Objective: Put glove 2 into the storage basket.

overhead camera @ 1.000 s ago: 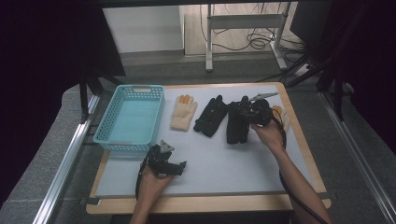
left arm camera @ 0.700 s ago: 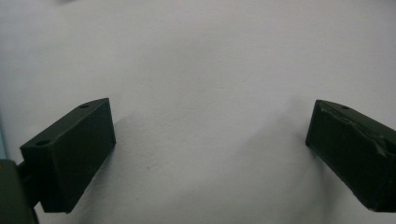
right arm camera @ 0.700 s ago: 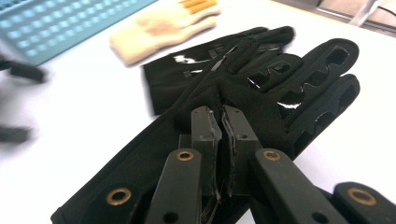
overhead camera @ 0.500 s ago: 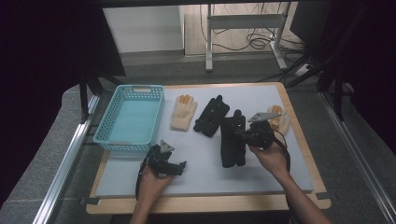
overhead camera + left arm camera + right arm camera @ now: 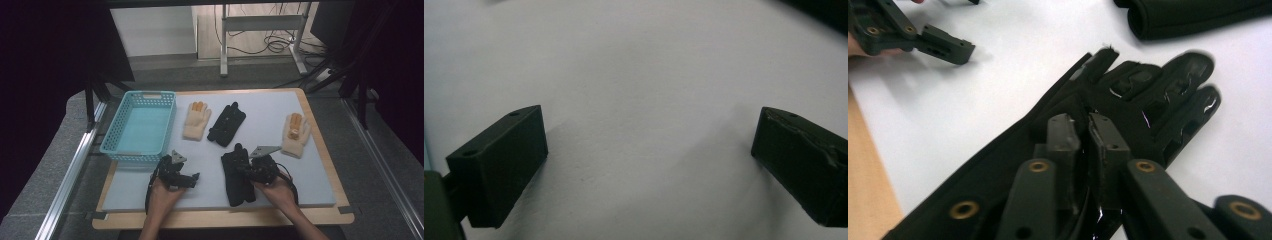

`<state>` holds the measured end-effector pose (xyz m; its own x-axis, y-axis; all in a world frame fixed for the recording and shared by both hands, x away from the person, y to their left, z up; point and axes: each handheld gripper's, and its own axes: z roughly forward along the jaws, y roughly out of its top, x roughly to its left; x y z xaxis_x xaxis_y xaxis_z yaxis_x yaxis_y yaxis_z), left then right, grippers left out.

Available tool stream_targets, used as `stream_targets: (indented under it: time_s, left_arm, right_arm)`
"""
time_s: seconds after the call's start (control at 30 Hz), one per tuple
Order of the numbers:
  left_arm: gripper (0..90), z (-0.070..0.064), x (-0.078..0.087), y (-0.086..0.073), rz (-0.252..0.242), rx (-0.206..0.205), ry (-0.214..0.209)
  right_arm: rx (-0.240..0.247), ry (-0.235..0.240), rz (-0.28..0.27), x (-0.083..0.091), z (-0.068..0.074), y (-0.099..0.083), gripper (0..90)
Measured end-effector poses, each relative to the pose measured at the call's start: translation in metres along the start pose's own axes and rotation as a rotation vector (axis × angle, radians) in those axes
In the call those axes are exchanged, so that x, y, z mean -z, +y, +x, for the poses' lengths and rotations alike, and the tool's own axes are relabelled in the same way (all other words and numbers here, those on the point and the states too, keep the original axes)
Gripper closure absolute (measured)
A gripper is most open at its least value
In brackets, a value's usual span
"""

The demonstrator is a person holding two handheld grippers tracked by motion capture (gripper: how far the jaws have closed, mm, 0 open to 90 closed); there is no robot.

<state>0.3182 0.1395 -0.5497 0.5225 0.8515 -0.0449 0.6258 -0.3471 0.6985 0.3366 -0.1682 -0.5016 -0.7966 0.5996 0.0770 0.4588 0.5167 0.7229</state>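
Observation:
A long black glove [image 5: 237,176] lies on the white mat [image 5: 305,185] near the front middle. My right gripper [image 5: 245,170] is shut on it, pinching a fold of its fabric [image 5: 1128,95] near the palm between the jaws [image 5: 1083,134]. My left gripper [image 5: 192,178] rests to the glove's left, open; in the left gripper view [image 5: 649,160] there is just bare mat between its jaws. A second black glove [image 5: 227,123] lies further back, with a cream glove [image 5: 196,120] to its left and another cream glove [image 5: 295,134] at the right.
An empty blue basket [image 5: 112,136] stands at the mat's back left corner. The wooden table edge [image 5: 225,218] runs along the front. The left gripper [image 5: 918,35] shows at the top left of the right gripper view, beside the other black glove's cuff [image 5: 1193,17].
My right gripper has pulled the black glove from the back right of the mat toward the front middle. The left gripper has stayed where it was.

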Motion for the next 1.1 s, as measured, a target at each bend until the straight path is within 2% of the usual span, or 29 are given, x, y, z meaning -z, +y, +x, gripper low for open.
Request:
stream_targets:
  time_s: [0.17, 0.4, 0.53, 0.73, 0.83, 0.9, 1.1]
  left_arm:
    - [2.0, 0.0, 0.0, 0.0, -0.005, 0.007, -0.001]
    - [2.0, 0.0, 0.0, 0.0, 0.001, 0.001, -0.001]
    - [2.1, 0.0, 0.0, 0.0, 0.001, 0.001, -0.001]
    - [2.0, 0.0, 0.0, 0.0, 0.001, 0.001, -0.001]
    - [2.0, 0.0, 0.0, 0.0, 0.001, 0.002, -0.002]
    - [2.0, 0.0, 0.0, 0.0, 0.001, 0.002, -0.002]
    - [2.0, 0.0, 0.0, 0.0, 0.0, 0.001, -0.003]
  right_arm:
    - [-0.015, -0.021, -0.028, 0.005, -0.008, 0.002, 69.2]
    - [-0.04, -0.058, -0.04, 0.004, -0.035, 0.012, 71.1]
    - [-0.052, -0.081, -0.043, -0.005, -0.054, 0.026, 77.9]
    - [-0.056, -0.117, -0.035, -0.023, -0.076, 0.05, 79.8]
    - [-0.069, -0.125, -0.038, -0.031, -0.085, 0.063, 77.2]
    - [-0.065, -0.148, -0.032, -0.04, -0.092, 0.075, 71.7]
    - [-0.084, -0.17, -0.032, -0.054, -0.103, 0.086, 67.4]
